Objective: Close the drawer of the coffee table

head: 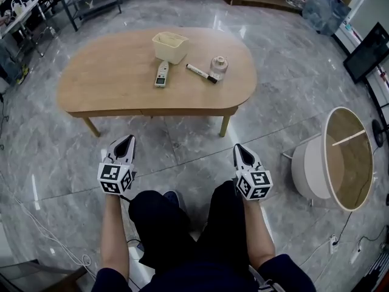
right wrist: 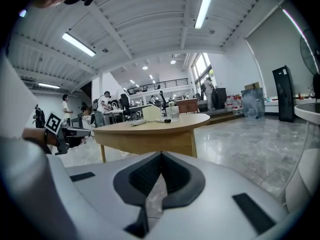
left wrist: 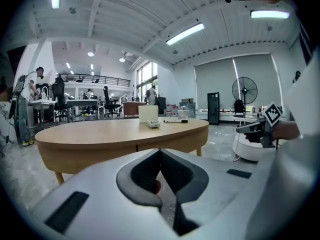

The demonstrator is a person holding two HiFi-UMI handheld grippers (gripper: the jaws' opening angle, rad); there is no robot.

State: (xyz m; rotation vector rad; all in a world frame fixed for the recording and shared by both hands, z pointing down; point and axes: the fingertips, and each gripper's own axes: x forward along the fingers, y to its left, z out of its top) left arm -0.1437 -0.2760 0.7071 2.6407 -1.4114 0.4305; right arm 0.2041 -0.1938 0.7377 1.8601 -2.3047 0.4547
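Marble floor [head: 182, 148] separates cluttered coffee table [head: 109, 72] from pressed-together left tool [head: 127, 140], right tool [head: 238, 148].

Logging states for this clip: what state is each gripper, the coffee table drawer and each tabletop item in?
left gripper: jaws together, empty, short of the table
right gripper: jaws together, empty, short of the table
drawer: front flush with the table's apron, looks shut
cream container: upright, top open
remote: lying flat
marker: lying flat
small jar: upright
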